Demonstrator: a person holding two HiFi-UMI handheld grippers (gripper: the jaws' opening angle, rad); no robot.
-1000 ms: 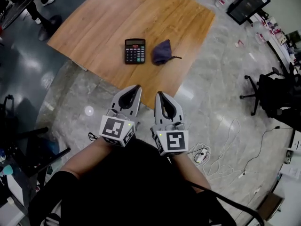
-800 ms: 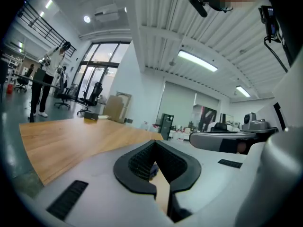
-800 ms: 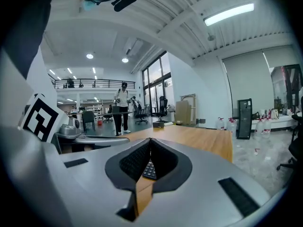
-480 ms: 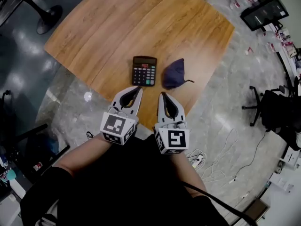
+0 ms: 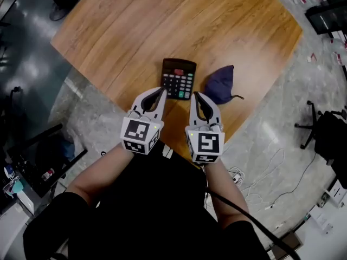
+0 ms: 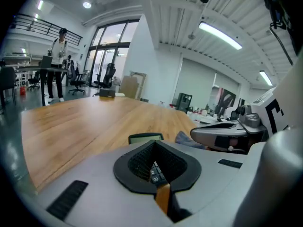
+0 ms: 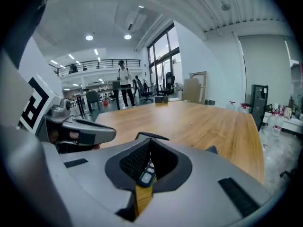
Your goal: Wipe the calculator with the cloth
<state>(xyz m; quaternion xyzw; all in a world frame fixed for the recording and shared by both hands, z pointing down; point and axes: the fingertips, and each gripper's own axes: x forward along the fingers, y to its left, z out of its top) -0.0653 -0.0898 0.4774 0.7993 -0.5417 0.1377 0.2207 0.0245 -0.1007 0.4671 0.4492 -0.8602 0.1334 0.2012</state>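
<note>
head view: the left gripper (image 5: 161, 93) and right gripper (image 5: 195, 96) are held with jaws fully together and nothing gripped. the tips are over the near edge of the calculator (image 5: 179, 76). the cloth (image 5: 219, 84) lies bunched just right of it on the table (image 5: 124, 31).

left gripper view: calculator keys are seen just beyond the closed jaws.

right gripper view: the same keys are seen ahead.

risk: if the jaws are not opened, the cloth cannot be taken. if the tips are advanced, the calculator may be shoved.
</note>
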